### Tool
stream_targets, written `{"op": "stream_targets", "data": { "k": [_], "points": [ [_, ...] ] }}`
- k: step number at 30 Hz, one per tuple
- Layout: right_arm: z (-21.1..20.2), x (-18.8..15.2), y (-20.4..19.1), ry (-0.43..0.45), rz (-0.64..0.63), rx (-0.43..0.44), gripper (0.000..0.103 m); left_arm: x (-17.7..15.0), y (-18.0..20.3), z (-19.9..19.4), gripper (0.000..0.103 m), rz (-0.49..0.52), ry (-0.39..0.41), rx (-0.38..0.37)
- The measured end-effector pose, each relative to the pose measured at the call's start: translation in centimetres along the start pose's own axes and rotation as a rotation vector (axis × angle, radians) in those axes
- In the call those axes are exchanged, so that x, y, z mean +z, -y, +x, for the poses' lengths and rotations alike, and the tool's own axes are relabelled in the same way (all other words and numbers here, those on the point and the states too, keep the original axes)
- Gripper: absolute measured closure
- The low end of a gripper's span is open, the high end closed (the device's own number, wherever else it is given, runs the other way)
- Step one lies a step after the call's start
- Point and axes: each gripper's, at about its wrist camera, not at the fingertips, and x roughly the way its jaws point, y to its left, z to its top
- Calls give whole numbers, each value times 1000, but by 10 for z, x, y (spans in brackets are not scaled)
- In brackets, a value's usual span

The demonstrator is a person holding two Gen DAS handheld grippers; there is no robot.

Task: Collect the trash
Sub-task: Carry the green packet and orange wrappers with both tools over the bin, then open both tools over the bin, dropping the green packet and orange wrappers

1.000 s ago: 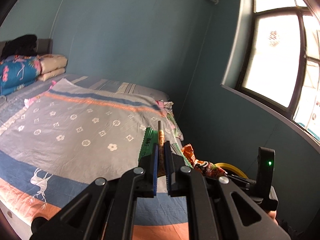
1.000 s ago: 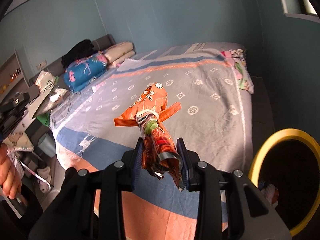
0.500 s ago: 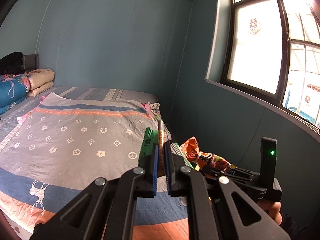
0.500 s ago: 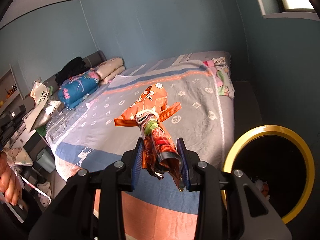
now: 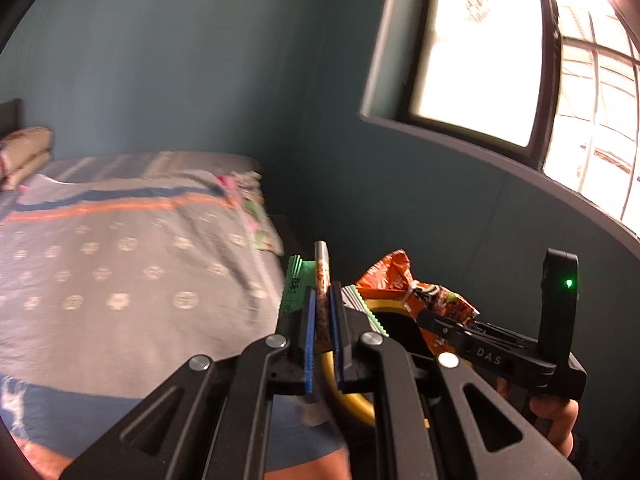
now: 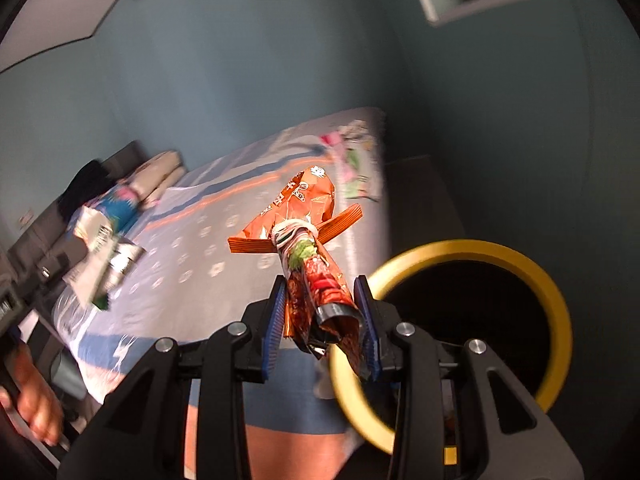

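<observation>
My left gripper (image 5: pixel 323 300) is shut on a bundle of flat wrappers (image 5: pixel 322 276), a green one with a serrated edge and a thin brown one, seen edge-on. My right gripper (image 6: pixel 322 304) is shut on a crumpled orange snack bag (image 6: pixel 308 208), which also shows in the left wrist view (image 5: pixel 404 284). A bin with a yellow rim (image 6: pixel 472 252) and dark inside sits on the floor just right of and below the right gripper; its rim shows behind the left gripper (image 5: pixel 348 396). The left gripper's wrappers (image 6: pixel 100 256) show at the left of the right wrist view.
A bed (image 5: pixel 120 260) with a grey, blue and orange patterned cover fills the left. Pillows (image 5: pixel 24 148) lie at its far end. A teal wall and a window (image 5: pixel 480 52) stand to the right. The narrow floor strip between bed and wall holds the bin.
Both grippers have swung right, toward the bin. The yellow rim has moved closer to the right gripper and has come into view behind the left gripper. Both still hold their trash.
</observation>
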Motion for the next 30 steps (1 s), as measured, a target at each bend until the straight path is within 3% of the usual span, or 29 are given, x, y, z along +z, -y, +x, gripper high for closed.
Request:
{"op": "stream_targets", "data": {
  "k": [8,14,20,22,24,30],
  "points": [
    [15,3,66,-36,114,-104,70,-9,41,105,96,28,-130,-107],
    [20,-5,94,-52,160,-127,69,-21,51,150,91,-4,-209,-147],
    [34,-3,114,-76,176,-140,64,-26,46,169,80,-38,-240,-145],
    [38,-2,119,-83,190,-139,62,-26,44,168,64,-46,-239,-143],
    [41,-1,122,-84,195,-145,61,-26,41,165,55,-53,-221,-137],
    [41,-3,121,-71,216,-167,57,-21,27,154,48,-96,-204,-143]
  ]
}}
